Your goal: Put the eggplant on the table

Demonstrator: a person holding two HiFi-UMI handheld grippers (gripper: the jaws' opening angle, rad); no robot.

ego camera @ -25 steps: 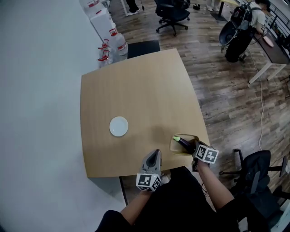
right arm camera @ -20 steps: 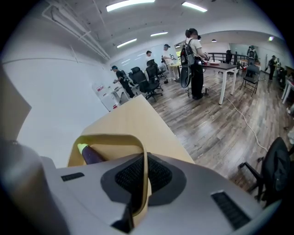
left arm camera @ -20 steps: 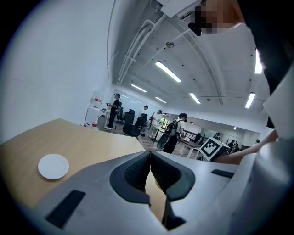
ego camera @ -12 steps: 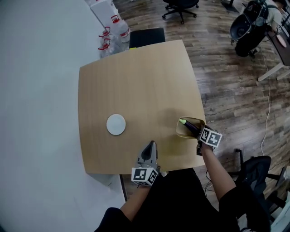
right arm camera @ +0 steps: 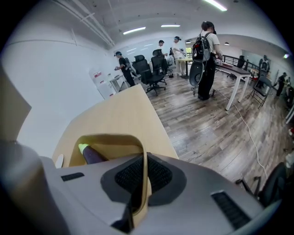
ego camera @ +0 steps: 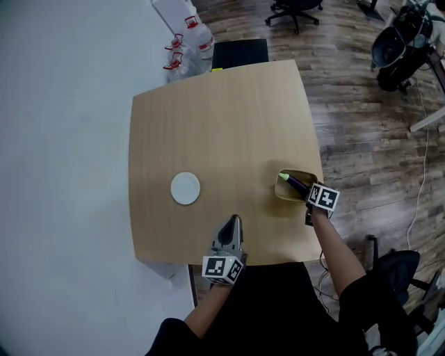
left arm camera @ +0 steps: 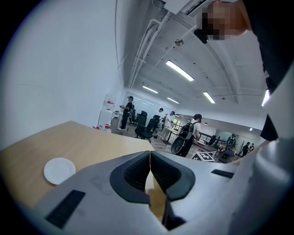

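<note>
Eggplant [ego camera: 295, 183] mostly sunk in the tan container [ego camera: 300, 173]; only the green tip and a short stretch of dark body show. In the right gripper view, the right gripper [right arm camera: 144, 158] body covers the eggplant's near end and the container's floor. White plate [right arm camera: 59, 160] is only a sliver at the left there, the rest behind the gripper. In the head view, the white box [ego camera: 174, 8] and office chair [ego camera: 295, 10] beyond the table [ego camera: 222, 125] are cut by the top edge. Far people [right arm camera: 120, 65] too small to detail.
</note>
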